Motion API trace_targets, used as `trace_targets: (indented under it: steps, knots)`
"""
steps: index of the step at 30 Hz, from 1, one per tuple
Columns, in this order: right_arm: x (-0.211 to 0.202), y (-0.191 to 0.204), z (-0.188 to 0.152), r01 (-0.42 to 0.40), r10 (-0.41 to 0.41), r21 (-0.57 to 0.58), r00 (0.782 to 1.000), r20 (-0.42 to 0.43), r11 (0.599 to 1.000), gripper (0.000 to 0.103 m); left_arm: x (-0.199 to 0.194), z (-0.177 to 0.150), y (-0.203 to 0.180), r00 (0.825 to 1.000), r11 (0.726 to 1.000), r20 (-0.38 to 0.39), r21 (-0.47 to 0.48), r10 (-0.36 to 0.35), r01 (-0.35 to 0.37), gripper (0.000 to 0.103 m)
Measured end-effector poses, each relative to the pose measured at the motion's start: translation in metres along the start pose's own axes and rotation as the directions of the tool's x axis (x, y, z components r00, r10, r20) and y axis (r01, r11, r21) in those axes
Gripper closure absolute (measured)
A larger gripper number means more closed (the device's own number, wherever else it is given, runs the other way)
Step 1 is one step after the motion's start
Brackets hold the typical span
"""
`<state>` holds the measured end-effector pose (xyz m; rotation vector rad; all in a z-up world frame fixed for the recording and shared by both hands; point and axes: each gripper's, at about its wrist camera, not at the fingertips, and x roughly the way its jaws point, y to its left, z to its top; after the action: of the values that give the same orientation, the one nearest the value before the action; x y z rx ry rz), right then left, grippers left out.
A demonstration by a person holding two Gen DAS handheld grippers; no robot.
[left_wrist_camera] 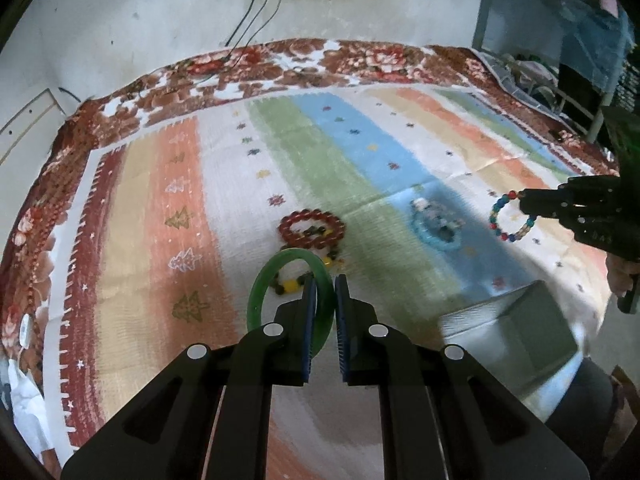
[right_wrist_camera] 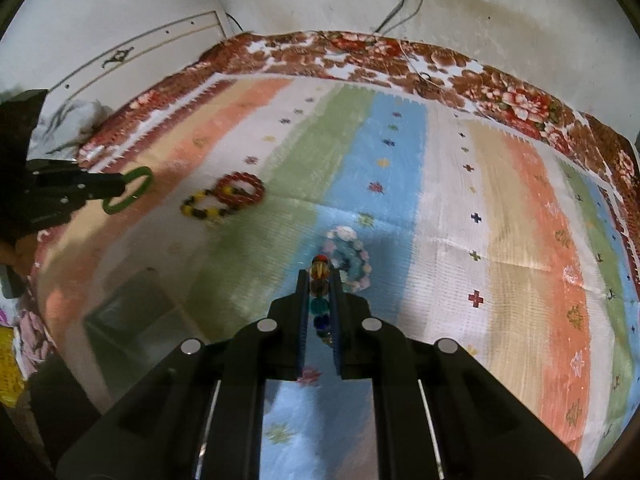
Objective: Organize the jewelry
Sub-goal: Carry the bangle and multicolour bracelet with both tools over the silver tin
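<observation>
Two bracelets, one pinched in each tool (left_wrist_camera: 325, 280).

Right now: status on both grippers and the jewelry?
Left gripper shut on green bangle. Right gripper shut on multicolour bead bracelet. Red bead bracelet, yellow-black one, pale blue one on cloth. Path unobstructed.

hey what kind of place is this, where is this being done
Probably a room in a home: a striped cloth lies over a floral blanket, against a stained white wall with cables hanging down.
</observation>
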<state>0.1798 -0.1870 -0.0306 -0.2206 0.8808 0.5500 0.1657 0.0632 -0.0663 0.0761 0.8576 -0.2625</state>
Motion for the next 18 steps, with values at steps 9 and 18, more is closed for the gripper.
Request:
trace_targets:
  steps: [9, 18]
  knots:
    - [-0.043, 0.037, -0.003, -0.043, 0.044, -0.032, 0.999, 0.032, 0.999, 0.092, -0.039, -0.005, -0.037, 0.998, 0.998, 0.034, 0.034, -0.045, 0.044, 0.094]
    - [-0.057, 0.054, -0.019, -0.119, 0.118, 0.005, 0.993, 0.022, 0.993, 0.092, -0.051, -0.017, -0.078, 0.986, 0.987, 0.032, 0.025, -0.162, 0.161, 0.094]
